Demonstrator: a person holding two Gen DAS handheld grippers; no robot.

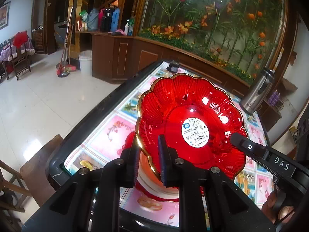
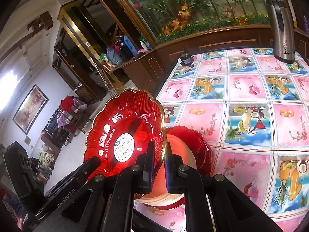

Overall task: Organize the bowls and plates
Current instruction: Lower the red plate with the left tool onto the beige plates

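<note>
A red scalloped glass bowl with a gold rim and a white label point(image 1: 193, 119) is held tilted above the table. My left gripper point(image 1: 148, 160) is shut on its near-left rim. My right gripper point(image 2: 159, 162) is shut on the opposite rim of the same bowl point(image 2: 123, 133); its black body also shows in the left wrist view point(image 1: 251, 148). Under the bowl a white plate point(image 2: 179, 154) lies on a second red dish point(image 2: 200, 145) on the table, near its front left corner.
The table point(image 2: 247, 150) has a pink and blue fruit-print cloth and a dark frame. A steel thermos point(image 1: 256, 92) stands at its far right, also in the right wrist view point(image 2: 282, 29). A small black object point(image 1: 173, 65) sits at the far edge. A wooden chair point(image 1: 38, 166) stands beside the left edge.
</note>
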